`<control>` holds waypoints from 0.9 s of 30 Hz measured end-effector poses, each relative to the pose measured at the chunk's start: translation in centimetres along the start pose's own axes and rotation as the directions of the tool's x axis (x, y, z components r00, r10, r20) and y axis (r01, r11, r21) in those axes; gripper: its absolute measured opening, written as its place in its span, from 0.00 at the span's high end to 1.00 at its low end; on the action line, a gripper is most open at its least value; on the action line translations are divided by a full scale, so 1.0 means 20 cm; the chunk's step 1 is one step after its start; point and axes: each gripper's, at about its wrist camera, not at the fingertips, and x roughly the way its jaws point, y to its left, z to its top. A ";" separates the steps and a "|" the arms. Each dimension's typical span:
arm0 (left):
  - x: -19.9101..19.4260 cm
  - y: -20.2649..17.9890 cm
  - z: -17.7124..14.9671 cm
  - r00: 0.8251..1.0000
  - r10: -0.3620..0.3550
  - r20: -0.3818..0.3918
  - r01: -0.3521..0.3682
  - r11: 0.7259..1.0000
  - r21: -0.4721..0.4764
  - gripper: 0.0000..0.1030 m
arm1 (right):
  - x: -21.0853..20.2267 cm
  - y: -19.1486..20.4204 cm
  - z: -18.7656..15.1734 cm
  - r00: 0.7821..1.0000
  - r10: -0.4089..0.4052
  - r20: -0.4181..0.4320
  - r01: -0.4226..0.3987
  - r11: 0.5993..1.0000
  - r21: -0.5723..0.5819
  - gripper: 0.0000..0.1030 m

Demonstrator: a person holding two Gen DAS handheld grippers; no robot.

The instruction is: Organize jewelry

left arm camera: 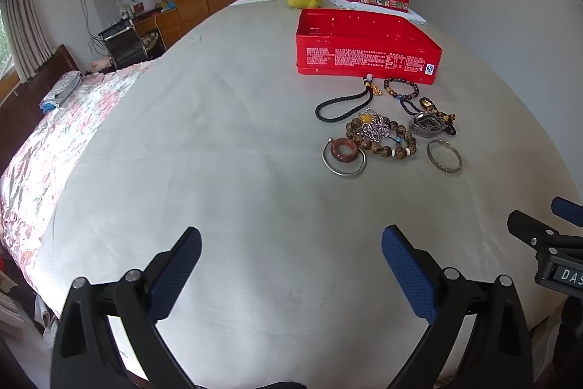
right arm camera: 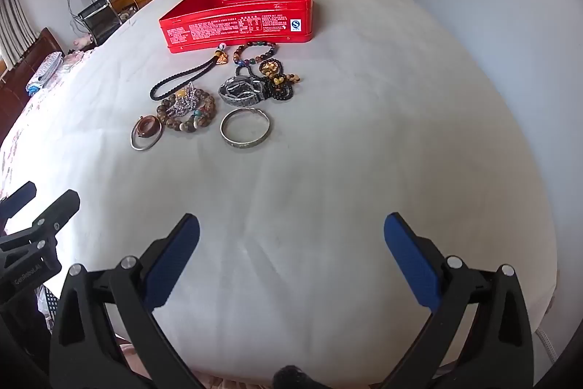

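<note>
Soft bed sheet (right arm camera: pixel 364 133) carries the jewelry pile (right arm camera: pixel 218 93) beside the empty red tin (right arm camera: pixel 237 24); both claws, left claw (left arm camera: pixel 291 276) and right claw (right arm camera: pixel 291 261), gape empty. Tangled beads may drag neighbours along.

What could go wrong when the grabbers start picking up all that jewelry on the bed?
1. The black beaded strands lie tangled against the watch, so lifting one might drag the other along.
2. The thin silver bangle lies flat on the soft sheet; wide pads might slip off it.
3. The cord loop could snag on the red tin.
</note>
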 end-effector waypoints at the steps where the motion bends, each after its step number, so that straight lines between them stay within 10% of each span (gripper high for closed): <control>1: 0.00 0.00 0.00 1.000 -0.002 0.000 0.002 1.000 -0.001 0.04 | 0.00 0.00 0.00 1.000 0.001 0.002 -0.001 1.000 0.001 0.03; 27: 0.00 0.00 0.00 1.000 -0.003 0.001 0.003 1.000 -0.001 0.04 | 0.00 0.01 0.00 1.000 0.008 0.002 -0.008 1.000 -0.003 0.03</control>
